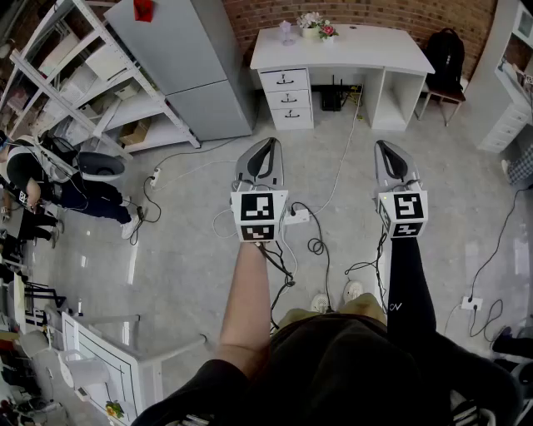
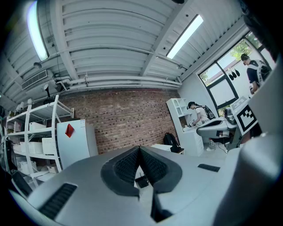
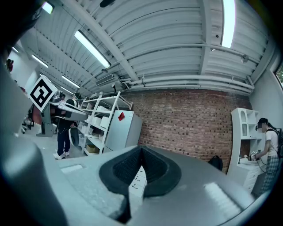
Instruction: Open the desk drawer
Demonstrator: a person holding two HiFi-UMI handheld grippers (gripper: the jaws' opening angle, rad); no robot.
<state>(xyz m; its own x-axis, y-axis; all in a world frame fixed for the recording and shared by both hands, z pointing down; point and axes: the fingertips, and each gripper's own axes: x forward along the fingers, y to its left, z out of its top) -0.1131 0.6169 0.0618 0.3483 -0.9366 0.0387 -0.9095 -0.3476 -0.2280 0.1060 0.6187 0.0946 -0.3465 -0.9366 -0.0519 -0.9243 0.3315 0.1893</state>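
Left gripper (image 1: 268, 142), right gripper (image 1: 385, 144): closed, empty.

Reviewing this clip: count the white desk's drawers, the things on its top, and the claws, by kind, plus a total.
Closed white desk drawers: 3
White pot of flowers: 1
Small pale vase-like ornament: 1
Grey claws, left claw and right claw, both shut, empty: 2
Total: 7

One white counter (image 1: 350, 48) has three drawers (image 1: 287, 98) stacked in its left side. On top of it are one bunch of flowers (image 1: 316, 25) and one small vase (image 1: 286, 32). There are two grippers, the left gripper (image 1: 268, 144) and the right gripper (image 1: 386, 145). The room also holds one grey cabinet (image 1: 187, 66), one black backpack (image 1: 445, 54) and one shelf rack (image 1: 75, 66).
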